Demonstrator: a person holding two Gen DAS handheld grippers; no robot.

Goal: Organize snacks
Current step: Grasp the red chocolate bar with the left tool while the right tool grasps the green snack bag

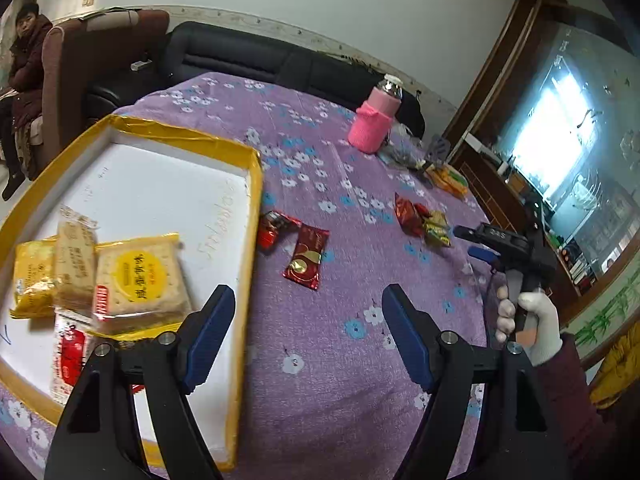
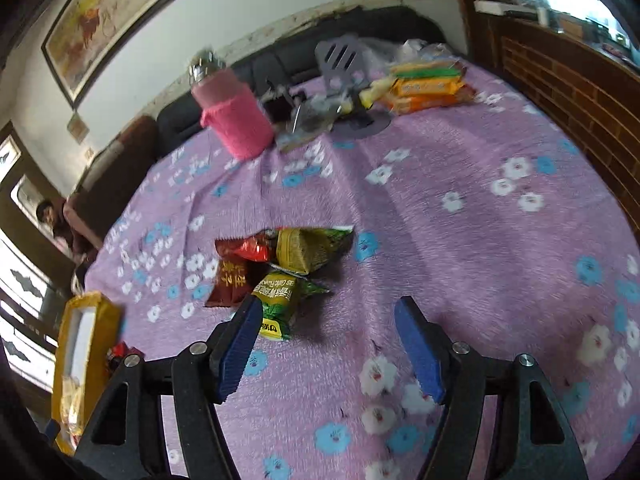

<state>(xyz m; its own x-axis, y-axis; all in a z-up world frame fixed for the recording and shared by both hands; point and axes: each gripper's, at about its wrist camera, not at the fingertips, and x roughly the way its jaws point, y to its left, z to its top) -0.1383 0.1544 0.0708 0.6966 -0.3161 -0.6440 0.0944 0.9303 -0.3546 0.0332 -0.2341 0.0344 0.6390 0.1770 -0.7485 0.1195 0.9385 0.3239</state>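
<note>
A white tray with a yellow rim lies at the left on the purple flowered cloth. It holds a cracker pack with a yellow circle, a yellow pack and a red-and-white pack. My left gripper is open and empty beside the tray's right rim. Just ahead of it lie a dark red packet and a smaller red one. My right gripper is open and empty. Its left finger stands next to a green packet in a small pile of red and green packets.
A bottle in a pink knitted sleeve stands at the far side, next to a grey stand and stacked orange and green biscuit packs. A person sits on a chair at far left. A wooden cabinet borders the right.
</note>
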